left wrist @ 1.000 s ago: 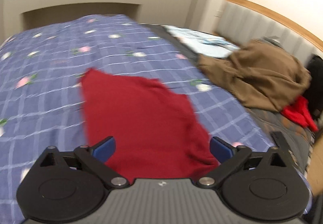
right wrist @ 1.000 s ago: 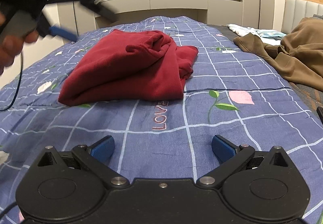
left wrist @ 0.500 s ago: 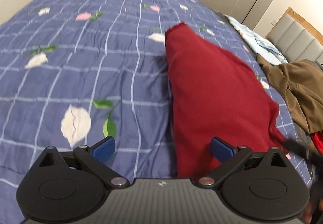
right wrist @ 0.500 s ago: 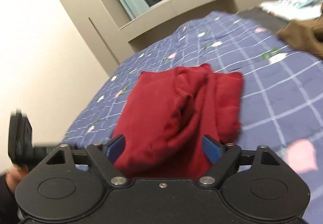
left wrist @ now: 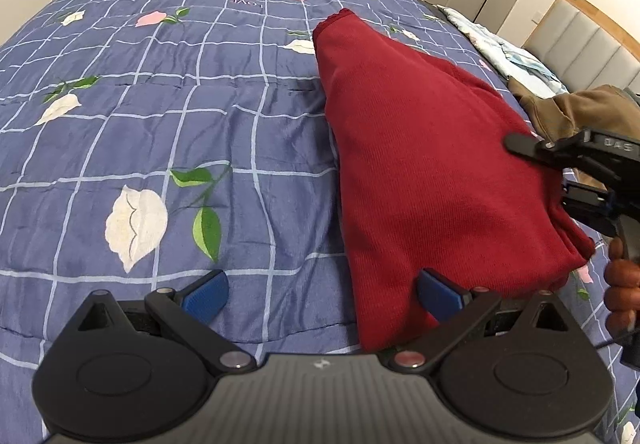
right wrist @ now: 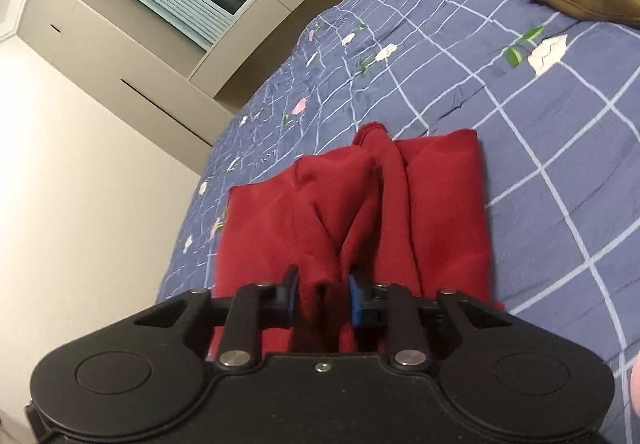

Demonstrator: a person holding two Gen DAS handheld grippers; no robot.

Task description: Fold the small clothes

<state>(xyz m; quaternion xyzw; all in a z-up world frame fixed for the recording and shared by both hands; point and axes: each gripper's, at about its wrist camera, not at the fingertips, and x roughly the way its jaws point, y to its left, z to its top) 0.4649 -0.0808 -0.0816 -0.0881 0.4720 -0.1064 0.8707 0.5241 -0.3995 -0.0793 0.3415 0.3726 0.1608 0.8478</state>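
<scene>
Since a second ago my right gripper [right wrist: 322,294] has swung onto the red garment [right wrist: 360,212] and its jaws have just been closing, now pinching a fold at lower centre of its view. Left gripper [left wrist: 322,290] hangs spread wide, the garment [left wrist: 432,164] lying centre-right, its near corner under my right-hand pad [left wrist: 438,294].

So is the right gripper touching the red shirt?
Touching. In the right wrist view, the right gripper has just been closing, and its blue pads pinch a fold of the red shirt between them.
</scene>
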